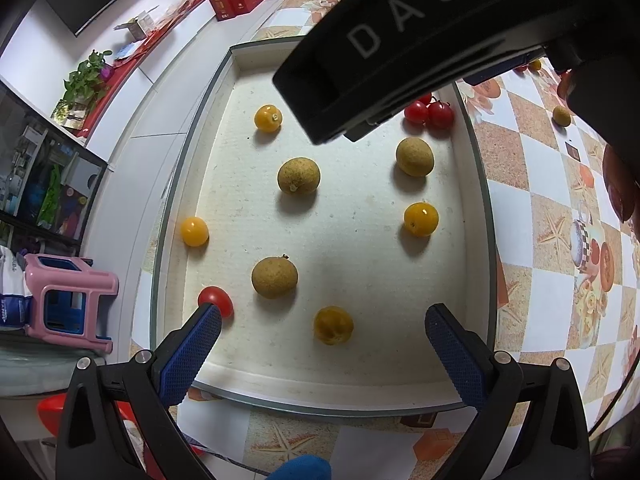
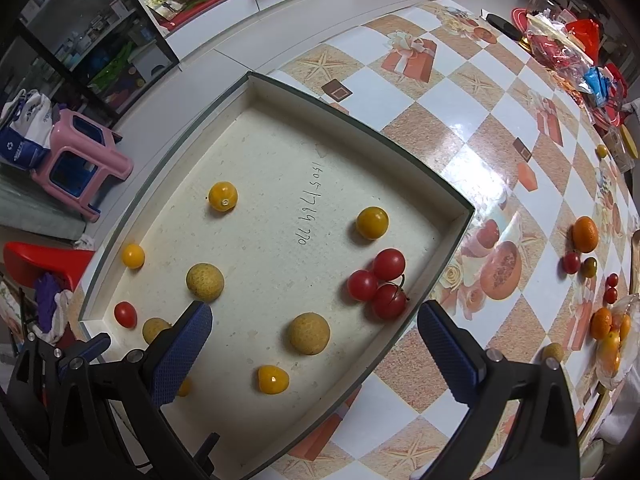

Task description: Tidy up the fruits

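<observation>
The left hand-held gripper (image 1: 322,330) is wide open and holds nothing; it hangs over the near edge of the white tray (image 1: 478,184). A dull yellow fruit (image 1: 333,325) lies in the gap between its 2 blue fingers (image 1: 192,356), not touching them. The tip of the left finger partly covers a red cherry tomato (image 1: 216,300) near the tray wall. Just beyond sits a tan round fruit (image 1: 274,277), and 2 more of these are farther up the tray floor. A yellow tomato (image 1: 421,219) lies on the right side, another one (image 1: 194,231) rests against the left wall.

The right hand-held gripper (image 2: 314,330) is also open and empty, above the tray corner. Between its fingers lies a tan fruit (image 2: 309,333), and a yellow fruit (image 2: 273,379) is nearer to the camera. A cluster of 3 red tomatoes (image 2: 378,282) sits close to the right finger, beside the tray wall.

Outside the tray, on the checkered tabletop (image 2: 460,120), an orange (image 2: 585,234) and some small tomatoes lie well apart to the right. A pink stool (image 2: 82,156) stands on the floor.
</observation>
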`<state>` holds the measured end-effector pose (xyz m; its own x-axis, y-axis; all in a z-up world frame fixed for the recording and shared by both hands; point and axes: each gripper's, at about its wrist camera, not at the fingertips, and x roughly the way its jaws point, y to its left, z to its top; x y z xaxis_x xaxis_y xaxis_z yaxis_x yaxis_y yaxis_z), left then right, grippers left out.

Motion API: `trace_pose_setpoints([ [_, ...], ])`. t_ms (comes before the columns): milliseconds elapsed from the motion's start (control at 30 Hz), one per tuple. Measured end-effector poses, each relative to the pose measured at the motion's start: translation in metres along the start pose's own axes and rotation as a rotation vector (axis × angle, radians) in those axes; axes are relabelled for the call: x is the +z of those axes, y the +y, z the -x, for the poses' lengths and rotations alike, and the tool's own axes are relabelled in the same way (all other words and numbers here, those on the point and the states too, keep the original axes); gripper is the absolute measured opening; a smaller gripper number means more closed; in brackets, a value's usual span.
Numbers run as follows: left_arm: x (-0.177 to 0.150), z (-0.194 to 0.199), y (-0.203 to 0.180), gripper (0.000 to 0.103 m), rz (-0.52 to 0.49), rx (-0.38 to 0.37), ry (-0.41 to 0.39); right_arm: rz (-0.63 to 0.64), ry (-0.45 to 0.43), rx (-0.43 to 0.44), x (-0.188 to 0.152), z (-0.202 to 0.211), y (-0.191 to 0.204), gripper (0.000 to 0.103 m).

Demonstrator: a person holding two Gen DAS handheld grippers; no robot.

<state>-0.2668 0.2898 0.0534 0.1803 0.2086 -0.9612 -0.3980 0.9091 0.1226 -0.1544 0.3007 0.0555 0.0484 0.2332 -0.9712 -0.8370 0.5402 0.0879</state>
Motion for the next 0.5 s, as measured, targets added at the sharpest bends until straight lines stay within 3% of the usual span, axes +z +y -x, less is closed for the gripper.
trace_pose_setpoints([
  [500, -0.0011, 0.0006, 0.0029, 0.102, 0.015, -0.014, -0.021, 0.006, -0.002, 0.001, -0.0035, -0.0006, 0.0051, 0.103],
])
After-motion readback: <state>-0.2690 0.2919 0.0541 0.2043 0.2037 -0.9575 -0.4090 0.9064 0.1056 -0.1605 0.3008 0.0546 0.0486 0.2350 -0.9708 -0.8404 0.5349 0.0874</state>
